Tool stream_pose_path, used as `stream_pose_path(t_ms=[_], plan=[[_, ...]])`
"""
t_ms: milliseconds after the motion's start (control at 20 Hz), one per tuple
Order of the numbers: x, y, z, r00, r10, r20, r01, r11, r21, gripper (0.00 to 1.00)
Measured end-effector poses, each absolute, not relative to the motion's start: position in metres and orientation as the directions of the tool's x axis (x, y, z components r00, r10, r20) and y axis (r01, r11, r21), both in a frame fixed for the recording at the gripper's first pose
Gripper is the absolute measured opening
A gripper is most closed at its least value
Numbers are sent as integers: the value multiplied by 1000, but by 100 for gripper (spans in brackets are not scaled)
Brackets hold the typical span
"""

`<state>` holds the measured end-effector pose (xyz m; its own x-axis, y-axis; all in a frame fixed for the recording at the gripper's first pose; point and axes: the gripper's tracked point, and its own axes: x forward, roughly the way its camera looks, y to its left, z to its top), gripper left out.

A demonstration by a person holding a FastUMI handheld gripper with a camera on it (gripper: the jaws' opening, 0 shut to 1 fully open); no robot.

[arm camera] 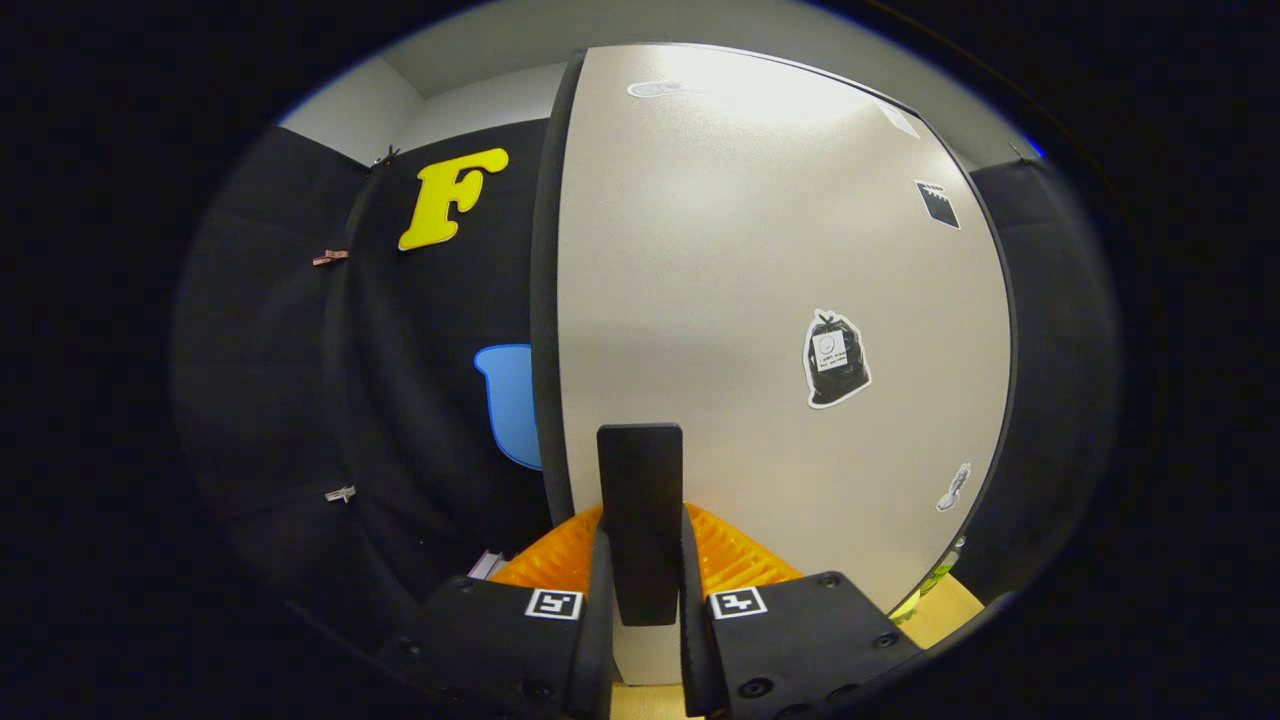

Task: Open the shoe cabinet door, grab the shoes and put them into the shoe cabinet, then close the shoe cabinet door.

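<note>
Standing upright between the two fingers, the dark handle (640, 520) of the shoe cabinet door (760, 300) was held in the gripper (641, 575), whose fingers had closed to a narrow gap with one finger pressed on each side of the handle. The handle rose above the fingertips as a flat, dark, rectangular bar, its lower end sunk down between the fingers. Right behind it, and just beyond the fingers, spread the door itself, a wide pale panel with a dark rim along its left edge and another curving down its right side. A sticker of a black rubbish bag (836, 358) sat on the panel to the right of the handle and above it, with a smaller dark sticker (937, 203) higher up near the right rim and a tiny one (954, 488) low near that same rim. To the left of the door hung the booth's black cloth wall (300, 380), with small clips (330, 257) fastened to it. Low down at the right, past the door's edge, showed a strip of pale wooden surface (950, 605).
</note>
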<state>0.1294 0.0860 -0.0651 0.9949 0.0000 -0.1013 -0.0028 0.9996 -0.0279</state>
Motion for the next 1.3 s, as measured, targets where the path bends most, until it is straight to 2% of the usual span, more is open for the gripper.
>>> stream_pose_path(t_ms=[250, 650, 950, 1300], plan=[[113, 86, -60, 992, 52, -116, -53, 999, -11, 31], [48, 70, -46, 986, 115, -120, -116, 993, 3, 31], [0, 34, -39, 974, 177, -143, -175, 984, 31, 31], [-48, -21, -30, 972, 187, -141, -186, 982, 18, 31]])
